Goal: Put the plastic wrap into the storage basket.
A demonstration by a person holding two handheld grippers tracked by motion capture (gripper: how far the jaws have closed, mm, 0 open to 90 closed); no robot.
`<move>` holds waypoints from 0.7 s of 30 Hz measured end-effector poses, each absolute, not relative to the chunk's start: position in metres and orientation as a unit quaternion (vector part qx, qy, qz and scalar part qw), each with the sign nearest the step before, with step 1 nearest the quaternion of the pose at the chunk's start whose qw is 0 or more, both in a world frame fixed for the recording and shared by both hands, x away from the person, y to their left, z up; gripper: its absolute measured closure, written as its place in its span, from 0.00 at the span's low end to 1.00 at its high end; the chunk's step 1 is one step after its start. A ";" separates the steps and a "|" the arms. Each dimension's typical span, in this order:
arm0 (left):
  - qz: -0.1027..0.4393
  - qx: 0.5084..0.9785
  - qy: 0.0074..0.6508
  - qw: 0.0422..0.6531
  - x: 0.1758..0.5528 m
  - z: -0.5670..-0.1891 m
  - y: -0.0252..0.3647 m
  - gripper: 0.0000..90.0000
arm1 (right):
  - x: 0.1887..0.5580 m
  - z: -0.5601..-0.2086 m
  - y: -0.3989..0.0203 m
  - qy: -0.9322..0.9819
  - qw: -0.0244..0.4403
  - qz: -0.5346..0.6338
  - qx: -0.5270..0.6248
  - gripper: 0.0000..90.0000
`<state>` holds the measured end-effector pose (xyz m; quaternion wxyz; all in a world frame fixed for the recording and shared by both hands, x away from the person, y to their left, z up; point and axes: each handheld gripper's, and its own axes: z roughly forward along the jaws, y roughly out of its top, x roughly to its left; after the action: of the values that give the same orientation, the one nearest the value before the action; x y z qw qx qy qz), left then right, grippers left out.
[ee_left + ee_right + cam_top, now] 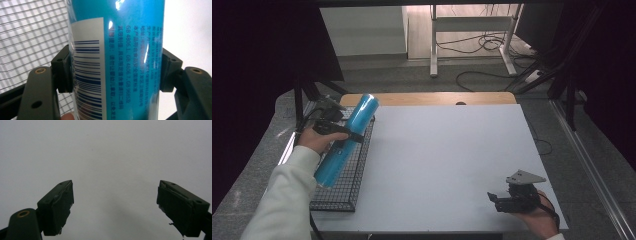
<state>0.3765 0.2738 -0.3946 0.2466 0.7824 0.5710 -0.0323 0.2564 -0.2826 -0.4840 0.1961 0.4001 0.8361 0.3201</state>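
On the white table, which takes up most of the high view, there's really not much going on except at the two near corners. Biggest thing after the table itself is the black wire basket sitting along the left edge, kind of a long flat grid tray. Over it is the blue cylinder, a long glossy tube lying tilted, far end pointing up and away toward the back of the table, near end down by the person's white sleeve. The left gripper has it clamped around the middle, and in the left gripper view you can see the tube squeezed between both black pads, with a white barcode label on one side and small printed text next to it. The basket's wire mesh shows behind it on the left of that view, so the tube is above the basket, held off it as far as I can tell.

Over at the near right corner, the right gripper rests low by the table edge in the person's hand. Its jaws stand wide apart with nothing between them, just plain white tabletop in front.
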 end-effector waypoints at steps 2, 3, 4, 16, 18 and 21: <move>-0.029 0.777 0.577 0.249 0.377 -0.396 0.281 0.35 | 0.257 -0.485 -0.282 0.836 0.196 0.320 0.401 0.16; -0.027 0.775 0.580 0.248 0.378 -0.397 0.284 0.35 | 0.257 -0.485 -0.282 0.836 0.195 0.319 0.401 0.16; -0.026 0.772 0.584 0.247 0.378 -0.399 0.287 0.35 | 0.257 -0.485 -0.282 0.837 0.195 0.318 0.401 0.16; -0.030 0.740 0.633 0.226 0.391 -0.425 0.311 0.35 | 0.257 -0.485 -0.281 0.837 0.196 0.317 0.401 0.16; -0.032 0.737 0.639 0.218 0.394 -0.431 0.313 0.35 | 0.257 -0.485 -0.281 0.837 0.196 0.316 0.401 0.16; -0.031 0.733 0.647 0.208 0.397 -0.439 0.313 0.35 | 0.257 -0.486 -0.282 0.837 0.195 0.316 0.402 0.16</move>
<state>0.3973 0.3131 -0.4395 0.2080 0.7327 0.6472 -0.0313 0.2569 -0.2816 -0.4859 0.1953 0.4020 0.8367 0.3164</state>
